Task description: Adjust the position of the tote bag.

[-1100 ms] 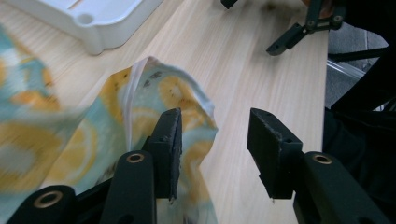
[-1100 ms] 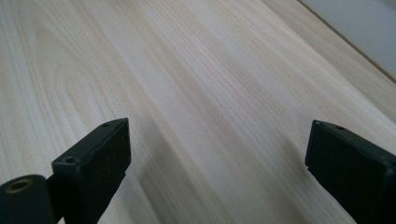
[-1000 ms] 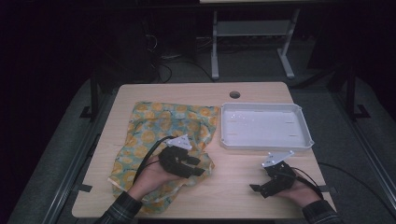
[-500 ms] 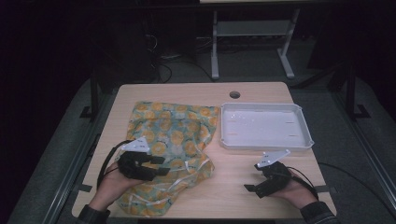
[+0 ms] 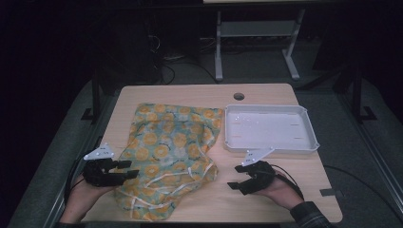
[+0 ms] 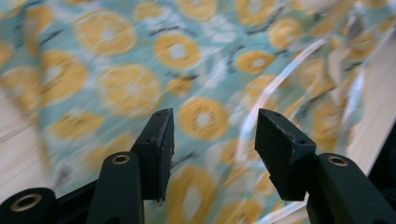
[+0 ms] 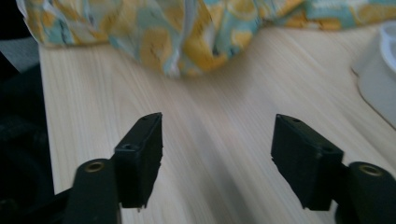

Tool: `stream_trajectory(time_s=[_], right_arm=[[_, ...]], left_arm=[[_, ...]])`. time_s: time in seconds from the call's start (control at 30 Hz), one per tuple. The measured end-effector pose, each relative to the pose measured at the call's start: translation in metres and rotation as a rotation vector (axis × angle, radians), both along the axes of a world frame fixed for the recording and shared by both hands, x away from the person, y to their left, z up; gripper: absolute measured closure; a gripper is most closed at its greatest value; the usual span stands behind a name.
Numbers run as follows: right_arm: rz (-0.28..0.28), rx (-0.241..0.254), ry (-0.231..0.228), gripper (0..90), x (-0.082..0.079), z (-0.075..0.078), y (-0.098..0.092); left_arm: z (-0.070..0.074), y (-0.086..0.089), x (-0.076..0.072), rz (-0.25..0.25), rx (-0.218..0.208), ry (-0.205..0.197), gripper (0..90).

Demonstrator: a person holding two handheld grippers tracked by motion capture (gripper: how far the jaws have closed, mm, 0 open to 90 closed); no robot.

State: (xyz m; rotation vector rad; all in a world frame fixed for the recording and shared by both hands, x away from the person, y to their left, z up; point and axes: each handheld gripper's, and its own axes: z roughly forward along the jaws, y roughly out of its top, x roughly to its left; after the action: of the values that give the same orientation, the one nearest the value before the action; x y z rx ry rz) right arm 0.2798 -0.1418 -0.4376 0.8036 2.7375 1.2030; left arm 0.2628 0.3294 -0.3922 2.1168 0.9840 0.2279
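Since a second ago the left gripper [image 5: 124,169] has slid off the middle of the cloth [image 5: 171,147] out to its left edge, and the right gripper [image 5: 236,179] has crept a bit toward the cloth too. Cloth itself looks like it hasn't budged.

So the cloth, teal with orange slices on it and a white cord [image 5: 192,172] running through it, lies crumpled between the two grippers, a bit ahead of both. Left gripper points right at it, jaw tips just at the fabric's edge, and in the left gripper view the print [image 6: 126,88] sits right past the jaws. Those jaws stand apart and have just been opening, nothing pinched between them.

Right gripper aims left at the cloth's nearest bulge [image 7: 187,44], near but not touching. Its jaws have just been closing yet are still parted, with just bare table [image 7: 219,140] between them.

White tray [image 5: 271,145] sits just behind the right gripper, to the right of the cloth.
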Motion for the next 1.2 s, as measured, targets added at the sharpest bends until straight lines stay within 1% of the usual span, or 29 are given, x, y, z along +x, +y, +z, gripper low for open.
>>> stream_trajectory(time_s=[0.07,0.1,0.17,0.2,0.23,0.33,0.37,0.4,0.43,0.5,0.57,0.6,0.63,0.67,0.7,0.77,0.8,0.83,0.9,0.93,1.0,1.03,1.07,1.1,1.13,1.17,1.2], right_arm=[[0.010,0.003,0.008,35.3,0.003,0.001,0.008],[0.019,0.003,0.002,36.0,0.005,0.001,0.013],[0.032,0.011,0.000,37.4,0.007,0.001,0.020],[0.032,0.009,0.007,37.6,0.007,0.002,0.024],[0.042,0.006,0.000,37.9,0.008,0.001,0.027],[0.046,-0.003,0.006,39.1,0.011,0.000,0.035],[0.047,-0.004,0.005,40.0,0.012,-0.001,0.036],[0.043,-0.002,0.014,41.1,0.013,-0.001,0.038],[0.042,-0.009,0.015,42.3,0.014,-0.002,0.038],[0.041,-0.005,0.024,45.1,0.016,-0.003,0.039],[0.040,-0.009,0.026,48.7,0.017,-0.004,0.040],[0.039,-0.011,0.034,51.1,0.017,-0.004,0.040],[0.035,-0.012,0.041,53.8,0.017,-0.004,0.041],[0.032,-0.021,0.043,57.2,0.018,-0.005,0.041],[0.033,-0.022,0.048,60.7,0.018,-0.005,0.042],[0.045,-0.028,0.051,67.1,0.020,-0.006,0.042],[0.047,-0.033,0.046,71.0,0.021,-0.007,0.042],[0.048,-0.032,0.054,74.0,0.021,-0.007,0.043],[0.048,-0.039,0.058,81.1,0.021,-0.007,0.043],[0.050,-0.045,0.054,84.3,0.022,-0.007,0.043],[0.053,-0.048,0.045,88.2,0.022,-0.007,0.042],[0.052,-0.049,0.045,88.5,0.022,-0.006,0.041],[0.053,-0.052,0.041,88.7,0.022,-0.006,0.041],[0.053,-0.053,0.038,89.0,0.022,-0.006,0.040],[0.052,-0.057,0.037,89.2,0.022,-0.005,0.039],[0.042,-0.060,0.042,89.2,0.022,-0.004,0.039],[0.042,-0.065,0.034,89.4,0.023,-0.004,0.037]], left_arm=[[-0.001,0.008,0.000,0.021,0.009,-0.007,45.6],[-0.001,0.012,0.000,0.031,0.013,-0.009,45.5],[0.000,0.020,0.000,0.055,0.012,-0.011,45.2],[-0.001,0.022,0.000,0.070,0.007,-0.016,44.9],[-0.001,0.025,0.001,0.079,0.007,-0.016,44.7],[-0.003,0.034,0.002,0.097,0.031,-0.018,43.2],[-0.004,0.035,0.003,0.118,0.034,-0.016,42.1],[-0.005,0.038,0.003,0.127,0.049,-0.016,41.0],[-0.007,0.040,0.004,0.139,0.046,-0.013,40.1],[-0.011,0.044,0.006,0.154,0.042,0.009,38.3],[-0.016,0.047,0.008,0.161,0.056,0.046,36.9],[-0.019,0.047,0.009,0.167,0.060,0.058,36.7],[-0.022,0.049,0.010,0.159,0.065,0.070,36.9],[-0.024,0.049,0.011,0.150,0.066,0.080,38.4],[-0.027,0.050,0.011,0.155,0.067,0.087,40.3],[-0.031,0.051,0.014,0.138,0.073,0.120,47.3],[-0.033,0.050,0.014,0.128,0.073,0.128,51.9],[-0.034,0.050,0.015,0.114,0.075,0.133,59.2],[-0.038,0.049,0.016,0.106,0.088,0.162,69.8],[-0.039,0.049,0.017,0.093,0.095,0.172,76.4],[-0.041,0.047,0.019,0.078,0.085,0.197,85.4],[-0.041,0.047,0.019,0.070,0.086,0.203,88.3],[-0.042,0.046,0.019,0.073,0.076,0.208,88.8],[-0.041,0.045,0.019,0.059,0.082,0.212,89.0],[-0.041,0.043,0.019,0.063,0.065,0.211,89.1],[-0.040,0.043,0.019,0.047,0.069,0.213,89.2],[-0.040,0.041,0.018,0.048,0.054,0.214,89.2]])
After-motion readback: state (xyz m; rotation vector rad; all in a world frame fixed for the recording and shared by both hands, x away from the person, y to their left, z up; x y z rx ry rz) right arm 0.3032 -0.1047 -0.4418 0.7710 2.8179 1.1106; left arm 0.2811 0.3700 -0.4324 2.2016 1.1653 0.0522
